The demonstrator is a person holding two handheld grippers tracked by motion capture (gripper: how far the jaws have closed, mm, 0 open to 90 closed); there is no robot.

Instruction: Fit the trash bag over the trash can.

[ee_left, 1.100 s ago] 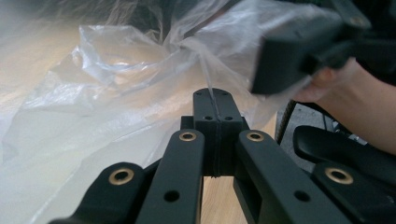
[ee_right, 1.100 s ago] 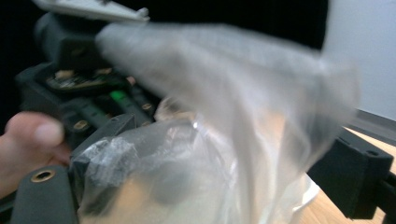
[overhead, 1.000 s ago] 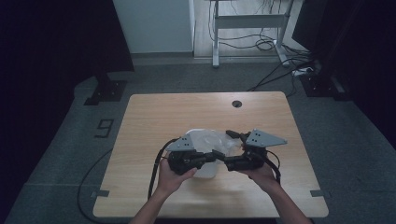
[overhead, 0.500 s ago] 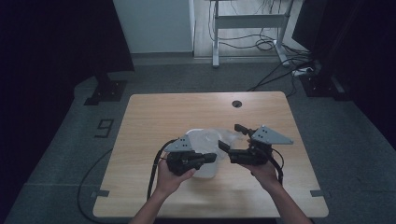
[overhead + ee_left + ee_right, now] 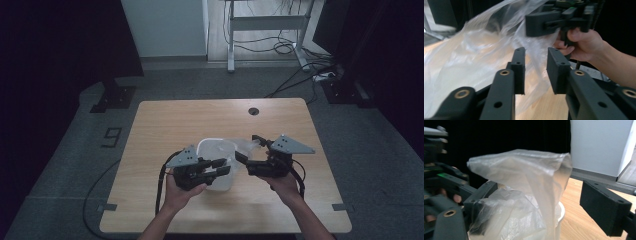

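hovering over the white bin [image 5: 216, 150] on the table [image 5: 165, 125], the left hand-held gripper [image 5: 535, 71] has just been opening, clear plastic bag [image 5: 524, 195] between its parted jaws; the right hand-held gripper [image 5: 541, 205] gapes wide around the bag.

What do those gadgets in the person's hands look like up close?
Each hand holds a black claw: the left claw and right claw each have two blocky black jaws on arms with brass-coloured pivots. A grey three-cornered plate tops each, and a black cable trails off. The forearms are bare, with no sleeves.
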